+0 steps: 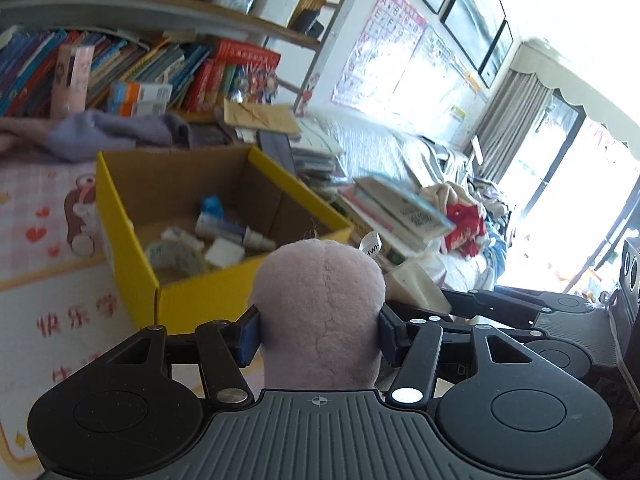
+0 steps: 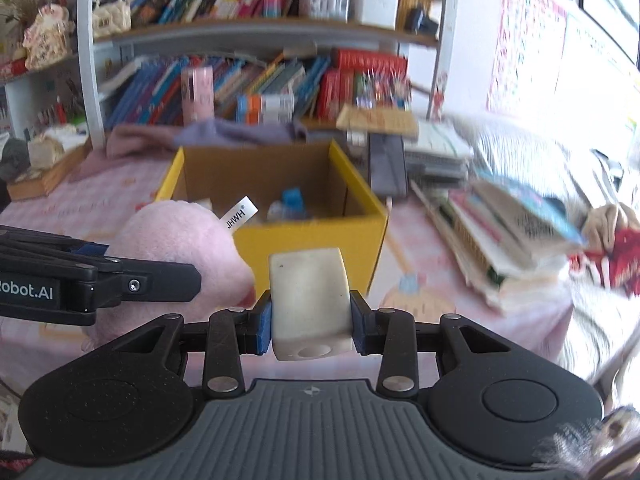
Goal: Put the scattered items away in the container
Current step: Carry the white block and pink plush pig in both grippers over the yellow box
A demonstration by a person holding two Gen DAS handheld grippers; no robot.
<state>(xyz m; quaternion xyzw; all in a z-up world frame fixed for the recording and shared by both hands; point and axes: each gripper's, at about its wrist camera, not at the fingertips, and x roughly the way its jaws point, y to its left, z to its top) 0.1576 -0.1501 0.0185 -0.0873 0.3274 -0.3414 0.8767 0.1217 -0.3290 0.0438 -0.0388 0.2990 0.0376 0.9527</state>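
Two tongs are in view, each clamped on one thing. The left tongs grip one pink plush toy between their blue pads, squeezing its sides; a white tag printed with letters sticks out of the plush. The right tongs stand narrow on one cream-white block, its lower face showing a round hole. In the right wrist view the left tongs reach in from the left with the same pink plush toy, just beside the block.

One yellow cardboard box, brown inside and open at the top, stands on the bench, which wears a pink patterned cloth. The box lies just beyond both held things. Inside it lie several small items, too blurred to count exactly: one blue-capped bottle and some white packets can be made out.

To the right of the box, one slanting stack of books rests on the bench. Behind the box, two shelves are packed with books, and one lilac cloth lies bunched at the back.
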